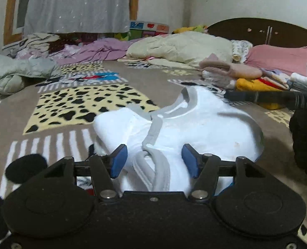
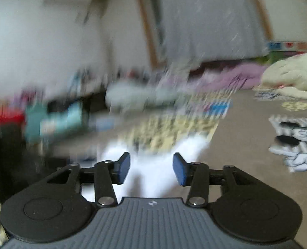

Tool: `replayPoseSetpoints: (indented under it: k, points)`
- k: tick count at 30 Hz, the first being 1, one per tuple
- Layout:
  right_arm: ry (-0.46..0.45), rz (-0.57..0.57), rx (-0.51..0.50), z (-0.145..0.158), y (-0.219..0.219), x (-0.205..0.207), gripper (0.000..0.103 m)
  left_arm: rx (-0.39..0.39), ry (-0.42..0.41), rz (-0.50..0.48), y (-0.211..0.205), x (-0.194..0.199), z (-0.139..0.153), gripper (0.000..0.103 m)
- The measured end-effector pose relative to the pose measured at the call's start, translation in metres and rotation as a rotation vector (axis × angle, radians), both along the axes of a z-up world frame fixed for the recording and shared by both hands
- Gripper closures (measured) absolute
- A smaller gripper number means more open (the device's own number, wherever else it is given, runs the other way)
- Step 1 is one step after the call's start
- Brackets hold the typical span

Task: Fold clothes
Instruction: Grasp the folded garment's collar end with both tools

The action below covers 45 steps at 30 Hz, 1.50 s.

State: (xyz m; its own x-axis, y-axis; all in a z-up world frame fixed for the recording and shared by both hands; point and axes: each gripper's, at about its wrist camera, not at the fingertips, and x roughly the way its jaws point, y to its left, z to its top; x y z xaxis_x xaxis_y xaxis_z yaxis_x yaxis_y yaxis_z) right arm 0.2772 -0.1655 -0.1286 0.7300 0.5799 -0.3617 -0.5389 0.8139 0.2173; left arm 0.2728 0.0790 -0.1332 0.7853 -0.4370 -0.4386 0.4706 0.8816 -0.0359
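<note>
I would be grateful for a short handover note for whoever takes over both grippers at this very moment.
Left gripper: open, jaws on either side of the white garment's grey-trimmed edge, not clamped.
Right gripper: open, white fabric in front of it; that view is motion-blurred.
The garment lies bunched on the patterned bed cover, collar up. Folded clothes are stacked near the headboard.
Done: no clean fold visible. Left: grip, flatten, fold.
</note>
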Motion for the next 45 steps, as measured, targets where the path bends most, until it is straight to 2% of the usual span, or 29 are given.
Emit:
replayPoseSetpoints:
  k: [1, 2, 4, 9, 12, 14, 16, 19, 25, 31, 35, 37, 40, 45]
  points:
    - [0.060, 0.005, -0.001, -0.010, 0.002, 0.010, 0.047, 0.015, -0.002, 0.009, -0.002, -0.003, 0.000, 0.042]
    - [0.078, 0.000, 0.058, -0.014, -0.004, 0.015, 0.047, 0.020, -0.007, 0.023, -0.004, -0.004, -0.001, 0.035]
    - [0.118, 0.004, 0.104, -0.007, -0.013, 0.025, 0.051, 0.005, -0.010, 0.045, 0.000, -0.005, 0.001, 0.031]
    - [-0.009, -0.011, 0.150, 0.011, -0.032, 0.014, 0.050, 0.041, -0.107, 0.057, -0.004, -0.023, 0.022, 0.032]
    - [-0.034, -0.020, 0.122, 0.012, -0.031, 0.026, 0.044, -0.006, -0.137, 0.058, -0.007, -0.019, 0.027, 0.033]
    - [-0.042, -0.005, 0.109, 0.010, -0.030, 0.029, 0.042, -0.038, -0.126, 0.042, -0.009, -0.009, 0.026, 0.033]
    - [-0.050, 0.007, 0.098, 0.008, -0.028, 0.030, 0.039, -0.032, -0.117, 0.041, -0.013, 0.005, 0.023, 0.033]
    - [-0.070, 0.022, 0.076, 0.003, -0.023, 0.033, 0.034, -0.069, -0.072, 0.029, -0.010, 0.021, 0.017, 0.033]
    - [0.067, 0.042, 0.084, -0.015, -0.020, 0.052, 0.034, -0.098, -0.004, -0.001, -0.002, 0.034, 0.006, 0.033]
    - [0.070, 0.031, 0.008, -0.016, -0.010, 0.047, 0.035, -0.114, 0.066, -0.033, -0.001, 0.045, -0.002, 0.033]
    - [0.084, 0.024, -0.031, -0.019, -0.006, 0.043, 0.035, -0.080, 0.072, -0.048, -0.008, 0.048, -0.006, 0.033]
    - [0.089, 0.020, -0.029, -0.021, -0.007, 0.044, 0.035, -0.106, 0.091, -0.053, -0.004, 0.053, -0.008, 0.033]
    - [0.084, 0.016, -0.021, -0.019, -0.008, 0.041, 0.035, -0.100, 0.073, -0.053, -0.005, 0.049, -0.005, 0.033]
    - [-0.021, -0.066, 0.077, 0.000, -0.028, 0.013, 0.037, -0.164, 0.004, -0.015, 0.009, 0.027, 0.020, 0.029]
